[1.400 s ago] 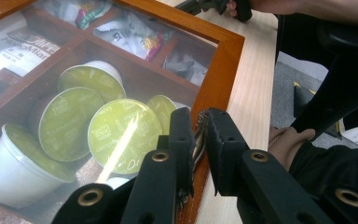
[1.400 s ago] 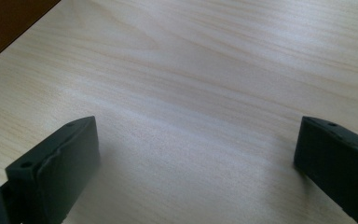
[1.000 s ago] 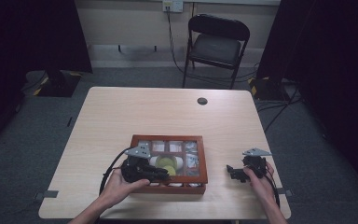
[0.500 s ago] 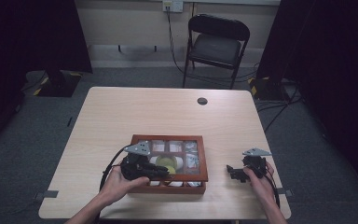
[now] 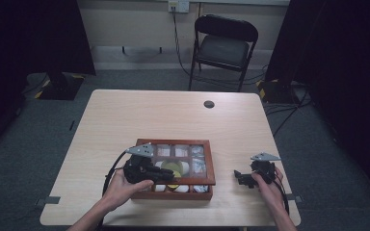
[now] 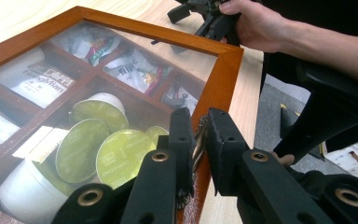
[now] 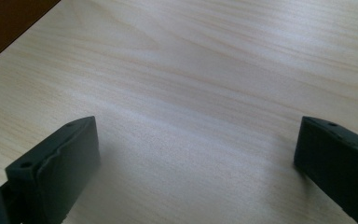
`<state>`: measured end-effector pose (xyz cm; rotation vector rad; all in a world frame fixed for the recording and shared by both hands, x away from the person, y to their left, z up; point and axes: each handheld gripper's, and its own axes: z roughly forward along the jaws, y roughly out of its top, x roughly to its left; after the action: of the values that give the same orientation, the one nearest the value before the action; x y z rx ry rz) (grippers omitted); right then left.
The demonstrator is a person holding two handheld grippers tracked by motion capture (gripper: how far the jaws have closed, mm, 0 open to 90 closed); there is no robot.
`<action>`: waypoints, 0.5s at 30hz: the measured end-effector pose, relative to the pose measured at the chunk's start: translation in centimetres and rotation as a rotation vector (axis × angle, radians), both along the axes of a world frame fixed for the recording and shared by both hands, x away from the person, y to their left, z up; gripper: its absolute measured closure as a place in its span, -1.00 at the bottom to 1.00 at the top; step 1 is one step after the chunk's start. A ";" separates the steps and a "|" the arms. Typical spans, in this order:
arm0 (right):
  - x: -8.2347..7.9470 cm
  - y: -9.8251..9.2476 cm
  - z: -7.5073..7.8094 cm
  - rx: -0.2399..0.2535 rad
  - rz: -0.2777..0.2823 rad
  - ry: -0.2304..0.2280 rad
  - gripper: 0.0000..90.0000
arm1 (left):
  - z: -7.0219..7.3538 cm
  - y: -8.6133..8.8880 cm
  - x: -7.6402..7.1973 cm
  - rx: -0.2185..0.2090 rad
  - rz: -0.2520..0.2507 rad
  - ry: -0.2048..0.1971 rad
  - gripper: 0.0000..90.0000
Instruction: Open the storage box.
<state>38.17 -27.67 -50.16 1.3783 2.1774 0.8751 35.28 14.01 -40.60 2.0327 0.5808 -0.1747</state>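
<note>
On the table [image 5: 125, 115] a wooden box with a glass lid [image 5: 211, 163] is seen at about 6 o'clock of the tabletop, close to the person's edge. At its 9 o'clock side the left gripper [image 5: 161, 174] is held by the left hand [image 5: 120, 188], with its jaws reaching in over the lid. In the left gripper view the left gripper [image 6: 199, 135] is seen clenched on a small metal latch [image 6: 198, 140] at the box's front frame [image 6: 223, 70]; the two pads are pressed almost together with only the thin metal piece between them. Through the glass, green-lidded capsules [image 6: 116, 156] are seen in one compartment and sachets [image 6: 135, 70] in the compartments toward 12 o'clock.

Compared with the frame a second earlier, the left gripper is found in nearly the same spot over the box, its jaws equally tight, and the box has not shifted on the table.

At 3 o'clock of the box, well apart from it, the right gripper [image 5: 240, 177] is held low over the table by the right hand [image 5: 266, 185]. In the right gripper view its jaws are seen spread wide, released, with bare wood [image 7: 191, 93] between them. No change of its place is seen against the earlier frames.

At 12 o'clock, near the far edge, a small dark disc [image 5: 209, 104] is set in the table.
</note>
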 end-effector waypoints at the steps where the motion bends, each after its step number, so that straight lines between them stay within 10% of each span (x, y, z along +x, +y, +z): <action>1: 0.0 0.0 0.0 0.000 0.000 0.000 -1.00 | 0.1 0.0 0.0 -0.005 0.004 0.002 0.79; 15: 0.0 0.0 0.0 0.000 0.000 0.000 -1.00 | 1.9 0.2 1.2 -0.025 0.004 0.028 0.79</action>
<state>38.17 -27.67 -50.16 1.3781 2.1776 0.8750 36.45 14.21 -38.71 2.0079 0.5977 -0.2068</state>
